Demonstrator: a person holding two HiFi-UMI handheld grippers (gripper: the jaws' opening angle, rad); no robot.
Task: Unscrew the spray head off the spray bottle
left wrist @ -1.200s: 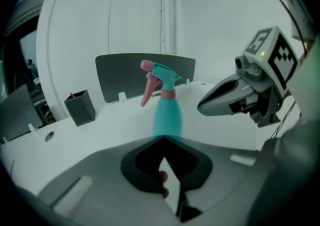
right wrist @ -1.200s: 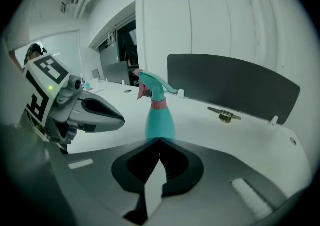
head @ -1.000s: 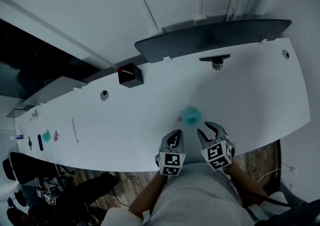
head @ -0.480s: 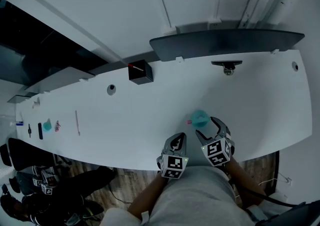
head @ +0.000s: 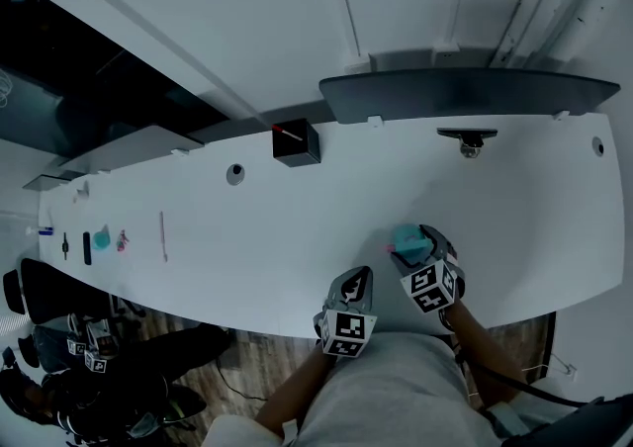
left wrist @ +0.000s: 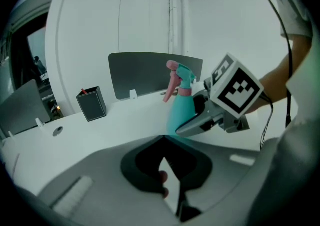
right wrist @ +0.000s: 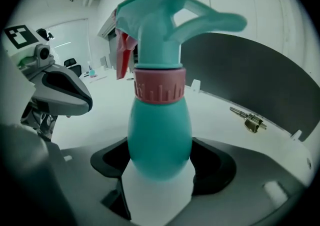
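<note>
The spray bottle (head: 405, 237) is standing upright on the white table (head: 257, 237), close to its near edge and right of the middle, and it is wearing its teal spray head (right wrist: 160, 25) over a pink collar (right wrist: 159, 86). The right gripper (head: 417, 245) is reaching round it: its jaws have just been opening and are now standing released, wide on either side of the bottle's body. The left gripper (head: 354, 282) is pointing at the table just to the left, jaws clenched on nothing.

A black box (head: 296, 142) is sitting well to the far left, a round hole (head: 234, 173) is showing left of that, and a small metal fitting (head: 467, 141) is lying on the far right. A dark curved panel (head: 475, 94) is running along the far edge.

From the head view the right gripper is covering the bottle's lower part. In the right gripper view the bottle's base is hiding behind the gripper's own body. Small things (head: 102, 237) at the table's left end are looking too tiny to tell
</note>
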